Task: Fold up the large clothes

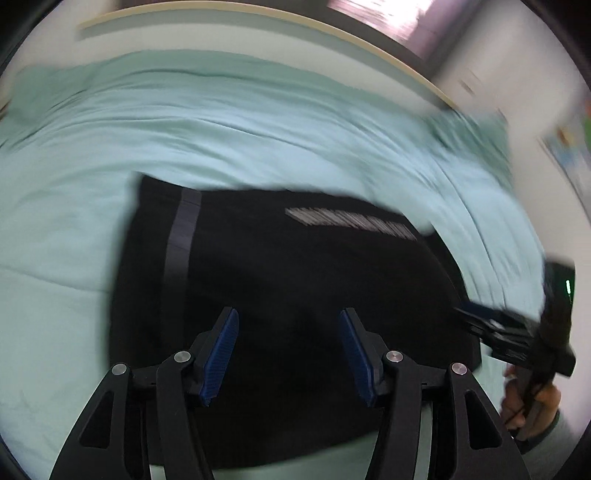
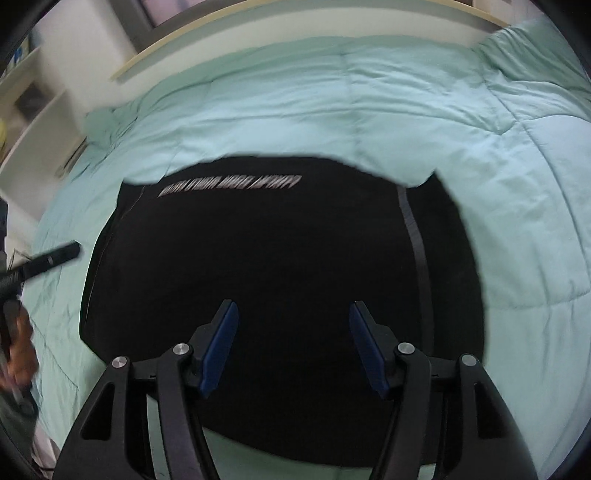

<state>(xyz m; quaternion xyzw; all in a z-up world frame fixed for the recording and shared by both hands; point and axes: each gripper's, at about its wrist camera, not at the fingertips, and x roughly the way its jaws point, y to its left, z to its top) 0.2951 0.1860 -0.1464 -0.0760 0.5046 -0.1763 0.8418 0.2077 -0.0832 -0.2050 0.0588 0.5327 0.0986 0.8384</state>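
A black garment (image 1: pixel 288 295) with a grey stripe and white lettering lies folded flat on the mint bed cover (image 1: pixel 221 140). It also shows in the right wrist view (image 2: pixel 280 266). My left gripper (image 1: pixel 289 317) is open and empty, hovering above the garment's near part. My right gripper (image 2: pixel 292 310) is open and empty, also above the garment. In the left wrist view the right gripper (image 1: pixel 491 328) shows at the garment's right edge. In the right wrist view the left gripper (image 2: pixel 55 254) shows at the left, over the bed cover.
The quilted bed cover (image 2: pixel 480 129) spreads around the garment on all sides. A pale headboard edge (image 1: pixel 332 33) runs along the far side. White shelves (image 2: pixel 33 122) stand at the far left of the right wrist view. A hand (image 1: pixel 532 402) holds the right gripper.
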